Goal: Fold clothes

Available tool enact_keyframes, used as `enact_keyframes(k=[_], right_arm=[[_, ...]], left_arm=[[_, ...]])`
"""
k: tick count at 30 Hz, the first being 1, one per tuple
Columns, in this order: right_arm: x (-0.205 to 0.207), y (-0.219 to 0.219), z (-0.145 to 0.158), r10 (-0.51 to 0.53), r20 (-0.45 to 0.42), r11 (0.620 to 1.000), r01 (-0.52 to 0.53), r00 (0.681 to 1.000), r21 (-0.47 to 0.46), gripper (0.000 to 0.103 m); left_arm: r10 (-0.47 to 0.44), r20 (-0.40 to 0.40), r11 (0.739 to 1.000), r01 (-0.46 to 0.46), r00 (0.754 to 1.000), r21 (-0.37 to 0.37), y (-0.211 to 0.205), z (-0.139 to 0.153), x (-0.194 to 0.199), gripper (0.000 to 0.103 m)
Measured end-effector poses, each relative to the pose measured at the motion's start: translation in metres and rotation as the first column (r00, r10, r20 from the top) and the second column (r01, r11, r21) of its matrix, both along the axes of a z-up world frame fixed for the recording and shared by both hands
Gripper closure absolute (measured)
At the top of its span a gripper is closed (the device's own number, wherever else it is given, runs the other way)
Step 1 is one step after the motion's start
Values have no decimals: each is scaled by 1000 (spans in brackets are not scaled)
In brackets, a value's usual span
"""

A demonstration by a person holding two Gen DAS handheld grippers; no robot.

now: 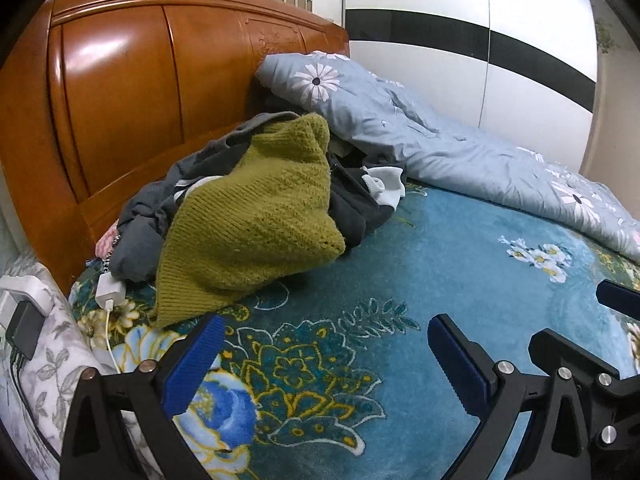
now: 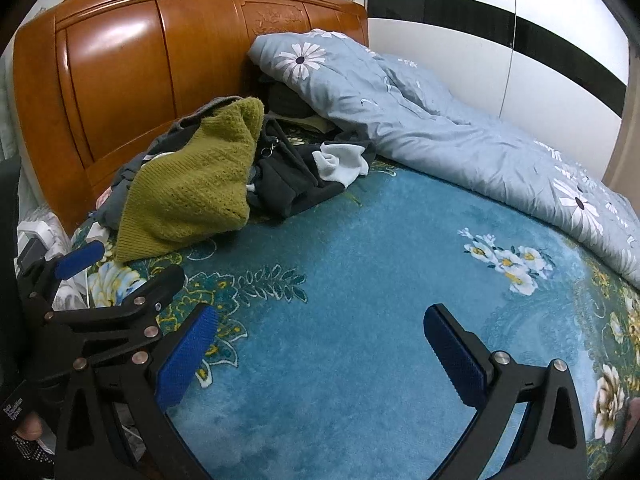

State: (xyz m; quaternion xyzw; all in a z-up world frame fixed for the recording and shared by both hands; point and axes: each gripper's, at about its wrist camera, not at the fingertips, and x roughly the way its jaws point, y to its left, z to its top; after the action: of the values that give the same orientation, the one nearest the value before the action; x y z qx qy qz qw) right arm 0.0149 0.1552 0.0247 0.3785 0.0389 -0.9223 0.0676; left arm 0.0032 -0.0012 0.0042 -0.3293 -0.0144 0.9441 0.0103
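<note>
Clothes [image 1: 248, 204] lie heaped, olive knit sweater [image 2: 188, 188] crumpled on top.

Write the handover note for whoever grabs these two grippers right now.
Left gripper: open, empty, above the blue floral blanket.
Right gripper: open, empty, beside the left one over the same blanket.
Clothes sit heaped near the wooden headboard: olive knit sweater on top, grey garment and black garment under it, white piece beside.
Done: nothing folded.
Left: pull each garment onto the blanket and fold it.
</note>
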Motion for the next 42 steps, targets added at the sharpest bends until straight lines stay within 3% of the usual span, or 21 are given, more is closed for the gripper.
enact_keyframes(k=[20, 24, 29, 42], right_arm=[[13, -4, 12, 0, -84, 1000, -2, 996, -24, 0], [14, -4, 12, 0, -82, 1000, -1, 997, -16, 0], [11, -1, 5, -1, -47, 999, -1, 999, -36, 0], [10, 3, 4, 1, -55, 999, -4, 998, -52, 0]], left_arm=[[5, -130, 999, 2, 991, 52, -10, 10, 17, 0], [-8, -120, 997, 16, 993, 70, -10, 7, 16, 0], [-26, -129, 999, 31, 991, 38, -5, 4, 16, 0], [-35, -127, 999, 39, 991, 26, -2, 5, 14, 0]])
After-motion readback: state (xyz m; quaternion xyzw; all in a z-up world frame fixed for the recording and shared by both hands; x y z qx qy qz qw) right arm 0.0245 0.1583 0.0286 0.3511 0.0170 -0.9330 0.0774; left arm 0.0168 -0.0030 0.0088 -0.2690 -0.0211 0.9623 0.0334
